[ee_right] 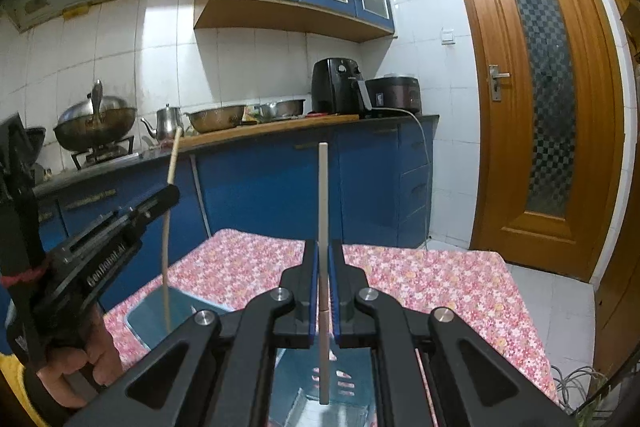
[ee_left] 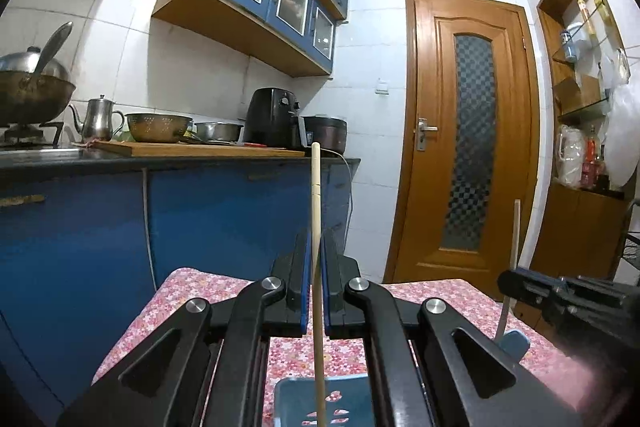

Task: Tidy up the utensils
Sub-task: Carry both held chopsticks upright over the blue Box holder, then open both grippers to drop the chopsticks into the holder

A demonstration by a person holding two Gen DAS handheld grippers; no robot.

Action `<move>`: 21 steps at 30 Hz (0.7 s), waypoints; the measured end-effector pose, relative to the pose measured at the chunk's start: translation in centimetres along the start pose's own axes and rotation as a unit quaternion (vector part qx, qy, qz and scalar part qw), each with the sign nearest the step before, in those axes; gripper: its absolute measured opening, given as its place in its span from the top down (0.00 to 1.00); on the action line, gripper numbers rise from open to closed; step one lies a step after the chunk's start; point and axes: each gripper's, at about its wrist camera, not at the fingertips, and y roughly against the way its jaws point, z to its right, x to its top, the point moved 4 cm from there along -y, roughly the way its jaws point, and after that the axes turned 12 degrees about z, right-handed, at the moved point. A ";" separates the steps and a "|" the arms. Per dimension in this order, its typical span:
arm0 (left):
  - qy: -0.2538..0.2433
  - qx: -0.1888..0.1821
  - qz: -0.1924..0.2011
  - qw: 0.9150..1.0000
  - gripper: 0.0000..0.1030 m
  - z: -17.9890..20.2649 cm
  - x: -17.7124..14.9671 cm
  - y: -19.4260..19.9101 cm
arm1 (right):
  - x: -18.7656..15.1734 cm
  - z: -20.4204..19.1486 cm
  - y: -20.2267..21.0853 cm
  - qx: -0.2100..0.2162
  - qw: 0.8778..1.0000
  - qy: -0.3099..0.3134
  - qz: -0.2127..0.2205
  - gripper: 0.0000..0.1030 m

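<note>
The left gripper point(ee_left: 316, 259) fingers pinch an upright chopstick point(ee_left: 315, 195) above the blue basket point(ee_left: 292, 403). The right gripper point(ee_right: 323, 267) fingers pinch a grey chopstick point(ee_right: 323, 187) over the same basket on the table point(ee_right: 420, 283).

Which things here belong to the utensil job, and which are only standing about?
Job:
- left tool, shut on wooden chopstick
- right tool, shut on pale chopstick
- blue basket on the floral table

Standing about:
- wok
- kettle
- air fryer
- rice cooker
</note>
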 end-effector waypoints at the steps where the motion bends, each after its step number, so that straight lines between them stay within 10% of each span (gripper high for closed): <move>1: 0.000 0.002 0.000 1.000 0.98 -0.1 -0.2 0.0 | -0.4 -0.1 0.0 0.001 1.000 0.003 -0.003 0.94; 17: 0.015 0.000 -0.067 0.998 0.97 -1.0 -3.9 -0.3 | -2.8 -0.7 -0.3 -0.009 0.999 -0.020 -0.049 0.90; 21: 0.015 -0.016 -0.076 0.997 0.76 -0.5 -3.6 0.0 | -2.9 -0.9 -0.1 -0.004 0.998 -0.027 -0.056 0.77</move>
